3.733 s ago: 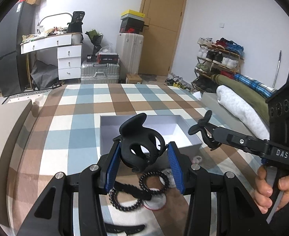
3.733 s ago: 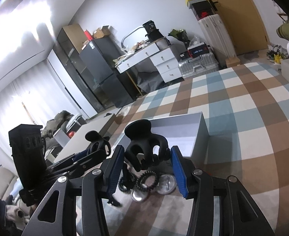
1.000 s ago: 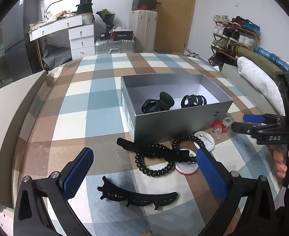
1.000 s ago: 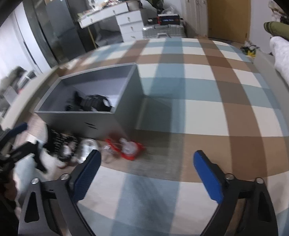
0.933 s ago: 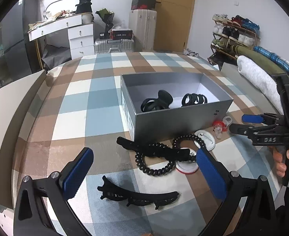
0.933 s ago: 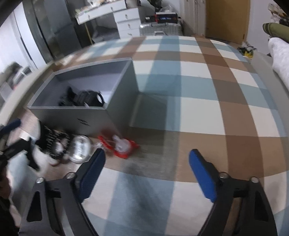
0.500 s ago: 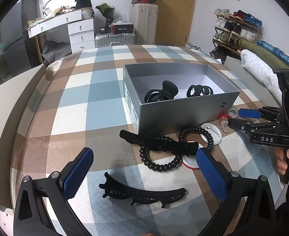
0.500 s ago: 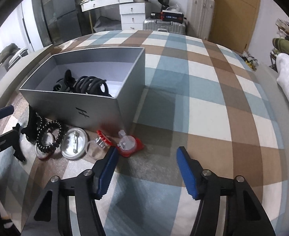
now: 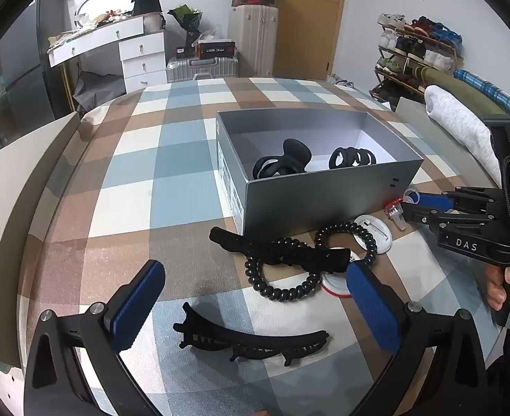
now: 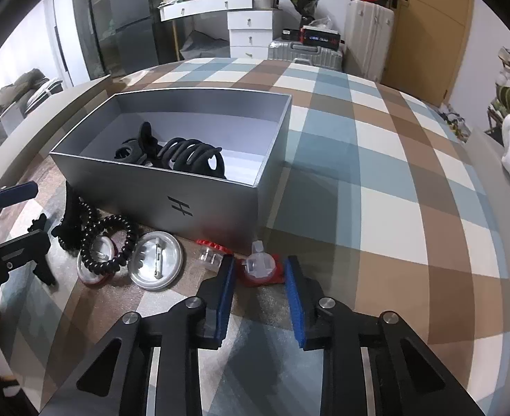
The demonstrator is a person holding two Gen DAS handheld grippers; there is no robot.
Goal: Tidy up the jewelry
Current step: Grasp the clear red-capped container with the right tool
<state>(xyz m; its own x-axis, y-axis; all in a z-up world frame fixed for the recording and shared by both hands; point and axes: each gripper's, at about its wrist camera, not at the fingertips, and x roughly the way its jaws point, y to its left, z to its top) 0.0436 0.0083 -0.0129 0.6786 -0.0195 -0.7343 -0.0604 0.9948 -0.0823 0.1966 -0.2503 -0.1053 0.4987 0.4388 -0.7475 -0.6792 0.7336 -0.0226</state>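
1. Checked tablecloth in blue, brown and white covers the whole surface; its near edge is cut off by the gripper bodies in both views.
2. Grey box, open-topped, sits on the cloth. Front wall hides the lower part of its contents in the right wrist view.
3. Inside the box: a black claw clip and a second, ribbed black clip, side by side on the white floor. Whether they touch cannot be told.
4. Left gripper jaws stand wide apart, nothing between the pads; it hangs over the long black hair clip lying flat on the cloth.
5. Right gripper jaws have just been closing and are now narrow, flanking the small red-and-clear piece in front of the box's near corner. Whether the pads press on it is hard to make out; a thin gap seems to show on each side.
6. Black coil hair tie and a black bar clip lie tangled in front of the box, over one round pin badge; a second badge, pin side up, is beside it.
7. Another small red-and-clear bit lies just left of the right gripper's pads; its shape is too small to read.
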